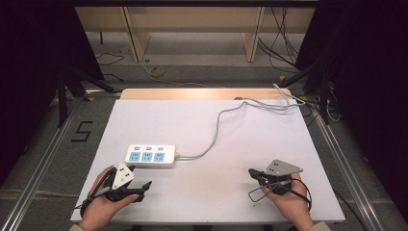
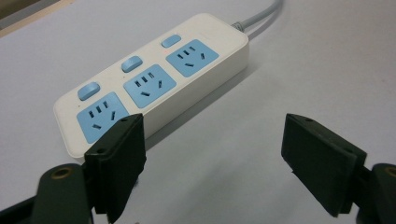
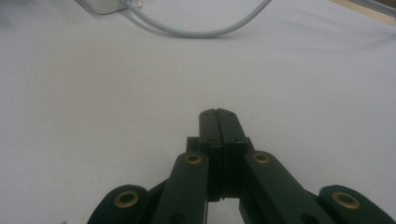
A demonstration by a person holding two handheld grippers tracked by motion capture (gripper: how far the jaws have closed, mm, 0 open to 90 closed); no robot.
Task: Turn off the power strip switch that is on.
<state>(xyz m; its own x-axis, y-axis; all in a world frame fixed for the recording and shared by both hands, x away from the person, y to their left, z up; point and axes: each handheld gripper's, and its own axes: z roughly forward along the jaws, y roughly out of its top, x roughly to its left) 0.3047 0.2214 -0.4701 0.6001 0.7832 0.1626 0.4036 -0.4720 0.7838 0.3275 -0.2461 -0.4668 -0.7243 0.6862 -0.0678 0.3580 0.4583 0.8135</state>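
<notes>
Just past our left gripper (image 2: pixel 215 163), jaws wide and holding nothing, lies the power strip (image 2: pixel 154 84); our right gripper (image 3: pixel 218 114) is clenched tight, empty.

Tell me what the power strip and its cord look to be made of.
Power strip: likely moulded plastic, with a smooth, slightly glossy white shell with rounded edges and matte blue socket faces and switches. Cord: probably rubber or PVC sheathing, since it is pale grey and lies in loose curves.

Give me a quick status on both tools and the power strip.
Left tool open, empty, close to power strip. Right tool shut, empty, over bare table. Nothing in the way.
</notes>
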